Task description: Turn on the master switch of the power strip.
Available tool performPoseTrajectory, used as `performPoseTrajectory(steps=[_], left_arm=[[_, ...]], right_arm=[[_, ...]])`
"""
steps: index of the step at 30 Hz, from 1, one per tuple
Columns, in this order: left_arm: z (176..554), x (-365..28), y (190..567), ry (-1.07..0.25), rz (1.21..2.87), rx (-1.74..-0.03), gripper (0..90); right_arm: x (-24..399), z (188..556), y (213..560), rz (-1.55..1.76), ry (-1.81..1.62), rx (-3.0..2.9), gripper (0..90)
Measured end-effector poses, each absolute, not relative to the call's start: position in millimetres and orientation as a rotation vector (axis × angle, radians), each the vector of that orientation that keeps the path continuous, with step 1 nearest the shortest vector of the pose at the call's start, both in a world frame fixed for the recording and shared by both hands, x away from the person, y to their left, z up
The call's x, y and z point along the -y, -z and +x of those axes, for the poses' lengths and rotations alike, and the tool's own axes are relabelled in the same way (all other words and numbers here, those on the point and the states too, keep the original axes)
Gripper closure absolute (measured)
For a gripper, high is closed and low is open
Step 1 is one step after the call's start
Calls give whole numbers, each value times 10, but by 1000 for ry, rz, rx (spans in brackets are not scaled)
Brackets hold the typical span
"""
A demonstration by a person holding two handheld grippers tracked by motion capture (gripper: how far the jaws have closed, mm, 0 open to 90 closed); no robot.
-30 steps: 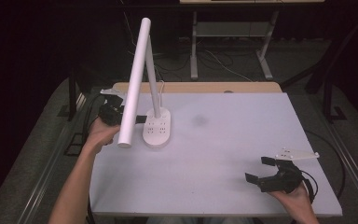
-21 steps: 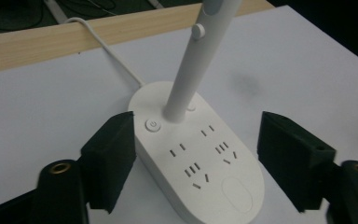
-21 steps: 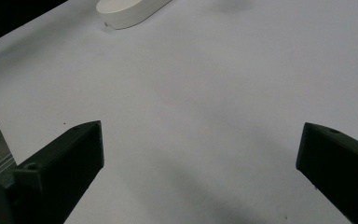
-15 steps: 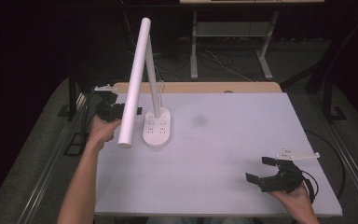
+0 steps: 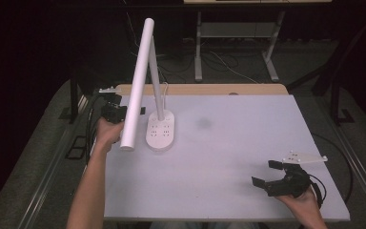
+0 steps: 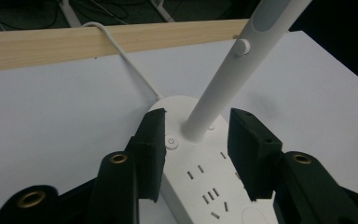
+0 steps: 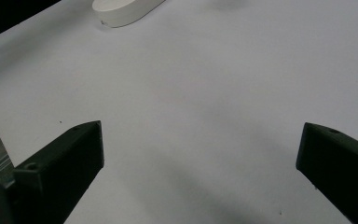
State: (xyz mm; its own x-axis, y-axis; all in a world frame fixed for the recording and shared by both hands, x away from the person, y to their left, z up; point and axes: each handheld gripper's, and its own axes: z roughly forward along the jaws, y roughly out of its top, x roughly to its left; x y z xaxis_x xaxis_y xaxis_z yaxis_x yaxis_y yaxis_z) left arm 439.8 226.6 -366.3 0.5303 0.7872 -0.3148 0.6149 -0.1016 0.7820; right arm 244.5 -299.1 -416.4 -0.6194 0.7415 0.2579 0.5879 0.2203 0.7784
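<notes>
- The desk lamp (image 5: pixel 143 81) stands on its oval power-strip base (image 5: pixel 160 130) toward the far left of the white table (image 5: pixel 228 157), its tube head tilted steeply down toward the person's side and its cord (image 6: pixel 121 53) running off over the table's wooden far edge (image 6: pixel 107 42)
- The left gripper (image 6: pixel 196 140) is spread wide, its jaws straddling the lamp's stem (image 6: pixel 223 79) just above the base and gripping nothing; one pad sits right beside the power button (image 6: pixel 171 141)
- Likely slip: if the jaws close here they meet a smooth, round, slanted stem, so the pads could slide along it or twist the lamp about its base
- A second risk is the near pad brushing the power button as it closes, switching the lamp by accident
- Pulling on the stem could also drag the base, since the cord looks like its only restraint, and the tall head would make it top-heavy
- The right gripper (image 5: pixel 279 177) rests released near the table's near right corner, well apart from the lamp, jaws wide over bare table
- The left gripper view shows the button, the sockets (image 6: pixel 209 186) and how the jaws bracket the stem; the high view hides all that behind the lamp head
- The high view gives the whole tilt of the lamp and where both hands sit, which neither gripper view offers
</notes>
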Motion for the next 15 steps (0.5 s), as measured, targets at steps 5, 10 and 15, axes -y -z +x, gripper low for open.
performPoseTrajectory(steps=[5, 10, 15], left_arm=[[4471, -2251, 3746, -189, 1774, -1184, 629], [4510, -2253, 3794, -163, 1759, -1200, 701], [4552, -2258, 3861, -144, 1742, -1221, 778]], right_arm=[[3005, 2439, 4163, 1277, -1370, -2314, 1], [3011, 2434, 4163, 1281, -1368, -2315, 1], [3019, 2429, 4164, 1282, -1365, -2316, 1]])
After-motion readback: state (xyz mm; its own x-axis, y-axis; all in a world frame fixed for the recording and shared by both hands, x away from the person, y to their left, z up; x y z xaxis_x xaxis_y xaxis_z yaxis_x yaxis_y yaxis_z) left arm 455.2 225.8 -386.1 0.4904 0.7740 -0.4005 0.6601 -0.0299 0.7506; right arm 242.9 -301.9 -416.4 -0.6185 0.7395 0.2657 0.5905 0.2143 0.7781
